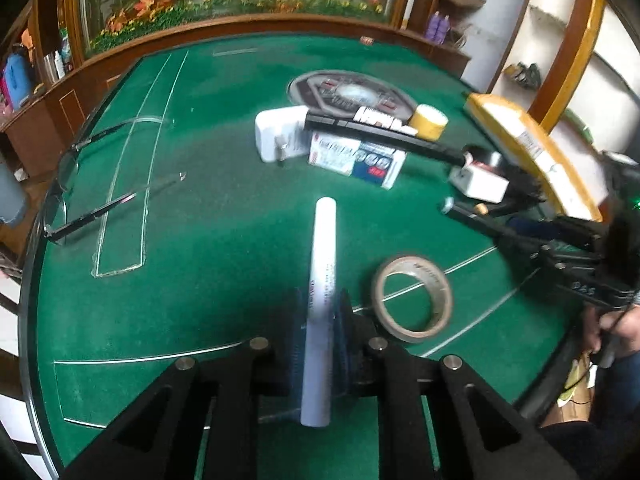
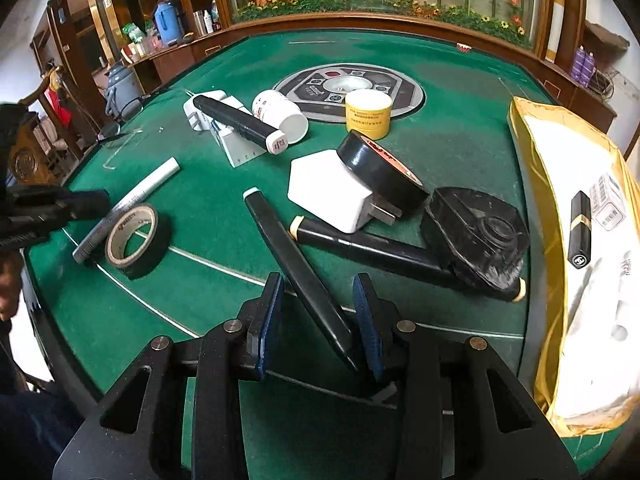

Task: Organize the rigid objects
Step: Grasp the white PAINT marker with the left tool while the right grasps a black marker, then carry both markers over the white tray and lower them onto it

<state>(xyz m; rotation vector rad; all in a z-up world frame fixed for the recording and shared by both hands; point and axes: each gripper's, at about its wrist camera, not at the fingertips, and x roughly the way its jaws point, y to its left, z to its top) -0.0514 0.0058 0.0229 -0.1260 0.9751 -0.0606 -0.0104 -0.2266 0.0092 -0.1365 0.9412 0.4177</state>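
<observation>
Green tabletop (image 2: 460, 152) below — my left tool (image 1: 320, 320) clamps the white marker (image 1: 322, 272); right tool (image 2: 318, 320), spread around the black pen (image 2: 300, 264), should close squarely.

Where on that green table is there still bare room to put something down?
Bare felt lies on the left, between the glasses and the white marker, and along the far edge behind the round centre plate. The middle and right are crowded: boxes, chargers, tape rolls, pens, up to the gold bag.
</observation>
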